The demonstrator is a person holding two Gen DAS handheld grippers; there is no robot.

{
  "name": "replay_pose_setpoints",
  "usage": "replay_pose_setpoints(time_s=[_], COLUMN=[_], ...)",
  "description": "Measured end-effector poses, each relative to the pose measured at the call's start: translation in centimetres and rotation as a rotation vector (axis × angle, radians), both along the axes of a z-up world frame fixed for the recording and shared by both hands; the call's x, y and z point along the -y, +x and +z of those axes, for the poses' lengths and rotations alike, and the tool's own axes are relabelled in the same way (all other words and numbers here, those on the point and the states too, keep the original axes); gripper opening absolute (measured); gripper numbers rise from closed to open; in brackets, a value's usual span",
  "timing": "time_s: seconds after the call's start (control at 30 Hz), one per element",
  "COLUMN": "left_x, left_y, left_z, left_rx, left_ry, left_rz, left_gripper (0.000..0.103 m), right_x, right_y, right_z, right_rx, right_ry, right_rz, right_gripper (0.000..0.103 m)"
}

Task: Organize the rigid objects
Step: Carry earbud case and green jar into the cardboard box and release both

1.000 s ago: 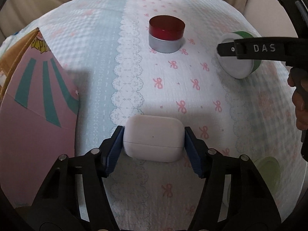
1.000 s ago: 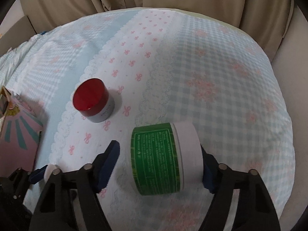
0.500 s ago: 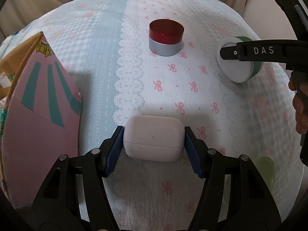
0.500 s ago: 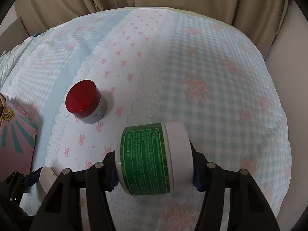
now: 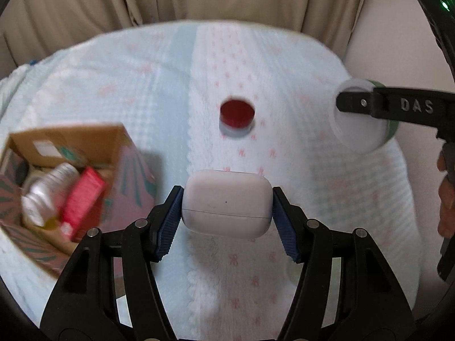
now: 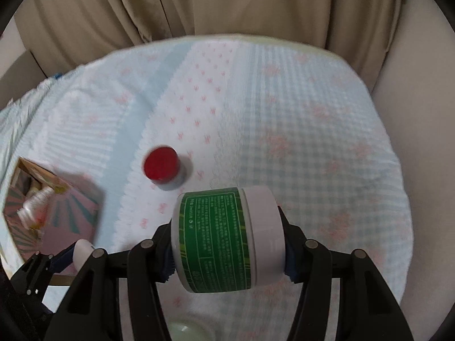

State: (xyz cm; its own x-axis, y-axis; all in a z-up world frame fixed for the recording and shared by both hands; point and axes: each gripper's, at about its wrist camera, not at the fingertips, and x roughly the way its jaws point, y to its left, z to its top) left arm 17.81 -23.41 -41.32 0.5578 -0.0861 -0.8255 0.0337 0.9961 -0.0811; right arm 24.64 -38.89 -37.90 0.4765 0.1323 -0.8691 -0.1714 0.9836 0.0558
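- Open cardboard box (image 5: pixel 68 153) sits ahead-left of the left gripper (image 5: pixel 226 206), already holding goods: likely the drop-off.
- Right gripper (image 6: pixel 227 237) pinches the green-labelled jar (image 6: pixel 224 238) sideways, base to cap, lifted off the cloth.
- Red-lidded jar (image 5: pixel 237 118) waits straight ahead, untouched.
- Left gripper clamps the white earbud case (image 5: pixel 226 204) by its ends.

Home — quilted bedspread (image 6: pixel 298 119), curtains (image 6: pixel 199 2)
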Motion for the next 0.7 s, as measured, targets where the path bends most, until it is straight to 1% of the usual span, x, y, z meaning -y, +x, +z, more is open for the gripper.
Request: replay_pose_setpoints(time_s=[0.13,0.2,0.3,0.37,0.5,0.63,0.7], left_x=[-1.2,-1.9,-3.3,-4.6,-8.2,-12.4,-14.6], left_y=[-1.4,-2.2,-3.5,-4.4,-5.9,-7.0,-7.2], left_z=[6.1,8.7,12.4,14.8,18.8,21.3,22.1], left_rx=[0.053,0.063,0.077,0.095,0.135,0.157,0.168], left_ry=[-0.01,-0.013,0.008,0.028,0.046,0.045,0.045], left_rz=[0.019,0.026,0.03,0.034,0.053,0.072,0.07], left_gripper=[0.058,0.058,0.058,0.058,0.058,0.058,0.058], right_x=[-0.4,-1.0,-2.1,-3.1,-5.6,-8.9,-10.5], right_y=[-2.7,-3.9,-5.7,-6.8,-8.6,-10.2,-11.0], right_z=[6.0,8.5,12.3,14.4,17.6,19.7,20.5], right_rx=[0.023,0.031,0.049,0.055,0.078,0.094,0.099], right_ry=[0.019,0.026,0.042,0.072,0.108,0.151,0.166], right_rz=[-0.024,-0.021,-0.01,-0.003,0.029,0.046,0.05], right_gripper=[0.054,0.054,0.054,0.054,0.054,0.054,0.054])
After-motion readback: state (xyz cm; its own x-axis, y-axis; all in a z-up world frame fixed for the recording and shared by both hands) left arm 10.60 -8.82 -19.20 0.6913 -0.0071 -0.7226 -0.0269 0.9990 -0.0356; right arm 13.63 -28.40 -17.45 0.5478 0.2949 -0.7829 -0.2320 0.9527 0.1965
